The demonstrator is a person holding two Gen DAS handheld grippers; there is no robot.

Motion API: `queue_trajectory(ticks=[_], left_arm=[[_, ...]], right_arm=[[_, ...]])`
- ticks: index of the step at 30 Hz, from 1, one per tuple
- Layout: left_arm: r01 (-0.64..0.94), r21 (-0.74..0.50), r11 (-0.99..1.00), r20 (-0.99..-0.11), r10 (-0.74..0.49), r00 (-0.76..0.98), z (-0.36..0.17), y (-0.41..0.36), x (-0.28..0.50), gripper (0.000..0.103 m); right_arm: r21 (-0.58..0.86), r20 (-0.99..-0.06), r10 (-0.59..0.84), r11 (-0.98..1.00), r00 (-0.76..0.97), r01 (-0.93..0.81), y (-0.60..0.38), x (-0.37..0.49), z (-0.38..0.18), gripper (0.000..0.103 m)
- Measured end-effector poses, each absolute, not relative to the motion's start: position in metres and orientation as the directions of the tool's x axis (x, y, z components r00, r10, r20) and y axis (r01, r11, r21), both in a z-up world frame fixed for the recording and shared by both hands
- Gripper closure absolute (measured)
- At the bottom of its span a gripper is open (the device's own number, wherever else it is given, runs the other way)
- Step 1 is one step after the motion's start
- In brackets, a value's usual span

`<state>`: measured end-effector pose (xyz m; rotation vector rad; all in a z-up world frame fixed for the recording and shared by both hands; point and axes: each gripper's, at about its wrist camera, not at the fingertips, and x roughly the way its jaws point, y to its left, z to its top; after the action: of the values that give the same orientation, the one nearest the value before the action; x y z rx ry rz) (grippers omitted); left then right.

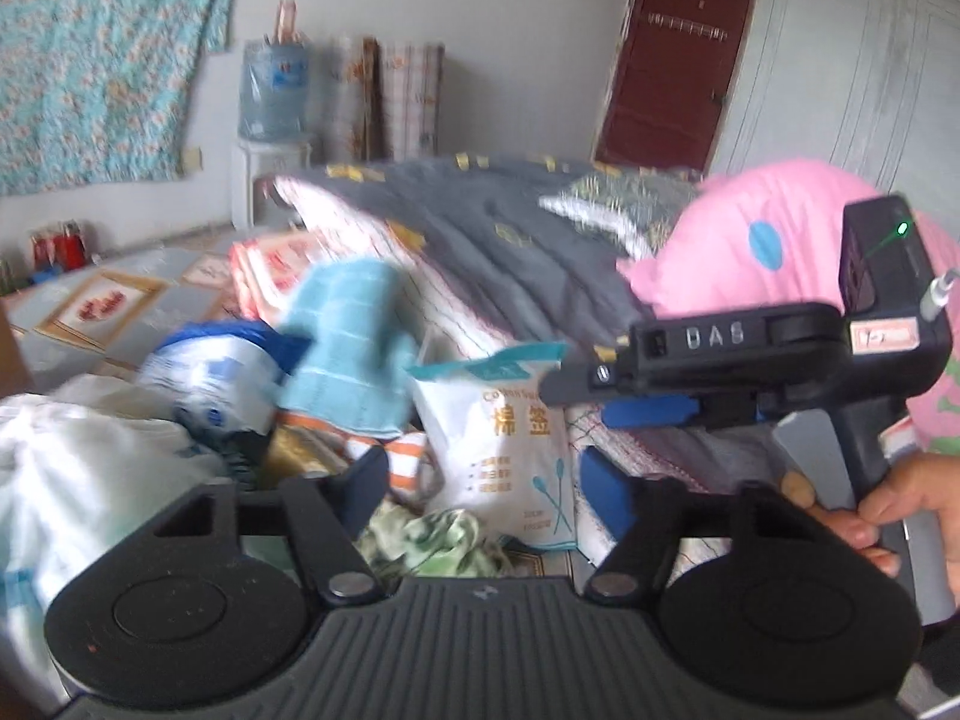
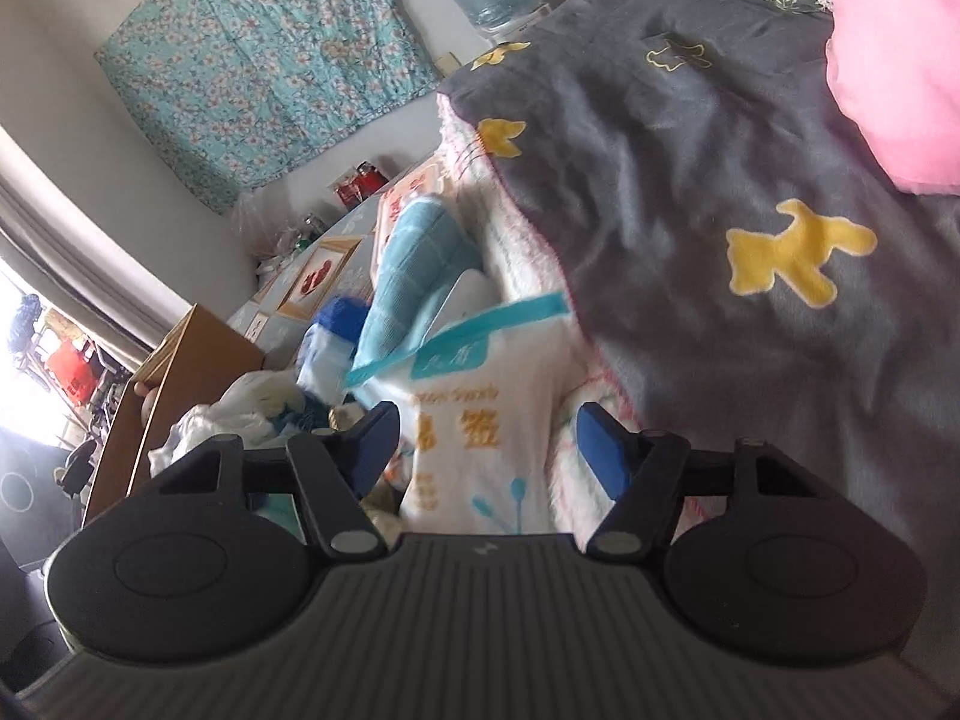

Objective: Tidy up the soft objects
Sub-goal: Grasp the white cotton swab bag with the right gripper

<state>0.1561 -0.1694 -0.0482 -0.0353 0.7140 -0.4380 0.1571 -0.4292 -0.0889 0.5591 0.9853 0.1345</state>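
A white cotton-swab bag [image 1: 510, 450] with a teal top stands at the bed's edge, and it also shows in the right wrist view [image 2: 480, 420]. A rolled teal towel [image 1: 348, 348] leans behind it, also in the right wrist view [image 2: 420, 264]. A green-white cloth [image 1: 438, 540] lies below. My left gripper [image 1: 486, 480] is open around the bag's width, its fingers apart. My right gripper [image 2: 486, 450] is open with the bag between its blue pads [image 2: 603, 456], which stand apart from it. The right gripper also shows from the side in the left wrist view [image 1: 570, 387]. A pink pillow [image 1: 756, 240] lies on the grey blanket [image 2: 720, 150].
A blue-white pack [image 1: 216, 372] and a white plastic bag [image 1: 72, 468] lie left of the towel. A water jug [image 1: 273, 90] stands on a white stand by the wall. A wooden board [image 2: 174, 384] stands at left. A dark door [image 1: 678, 54] is behind the bed.
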Motion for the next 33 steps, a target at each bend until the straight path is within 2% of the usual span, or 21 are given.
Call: queue_trajectory(ticks=[2, 8, 10, 14, 18, 21, 33], left_arm=[[0.373, -0.199, 0.906, -0.652, -0.407, 0.64, -0.057, -0.177, 0.17, 0.051], [0.375, -0.198, 0.906, -0.708, -0.396, 0.585, -0.076, -0.194, 0.198, 0.063], [0.357, -0.196, 0.913, -0.729, -0.379, 0.57, -0.082, -0.197, 0.204, 0.071], [0.329, -0.236, 0.914, -0.727, -0.391, 0.564, -0.086, -0.194, 0.208, 0.079], [0.335, -0.238, 0.912, -0.709, -0.399, 0.581, -0.08, -0.191, 0.202, 0.094], [0.34, -0.251, 0.906, -0.694, -0.414, 0.589, -0.073, -0.188, 0.196, 0.097], [0.402, -0.28, 0.872, -0.576, -0.487, 0.656, -0.023, -0.173, 0.151, 0.099]], right_arm=[[0.509, -0.751, 0.359, 0.849, 0.554, 0.141, -0.432, 0.168, -0.095, 0.039], [0.527, -0.753, 0.39, 0.84, 0.53, 0.13, -0.432, 0.19, -0.115, 0.039], [0.527, -0.751, 0.393, 0.841, 0.531, 0.122, -0.431, 0.194, -0.119, 0.039], [0.516, -0.752, 0.385, 0.849, 0.535, 0.113, -0.427, 0.197, -0.12, 0.052], [0.509, -0.751, 0.376, 0.853, 0.543, 0.114, -0.427, 0.198, -0.117, 0.066], [0.521, -0.743, 0.378, 0.845, 0.552, 0.122, -0.428, 0.193, -0.112, 0.07], [0.56, -0.666, 0.382, 0.824, 0.641, 0.09, -0.424, 0.142, -0.052, 0.071]])
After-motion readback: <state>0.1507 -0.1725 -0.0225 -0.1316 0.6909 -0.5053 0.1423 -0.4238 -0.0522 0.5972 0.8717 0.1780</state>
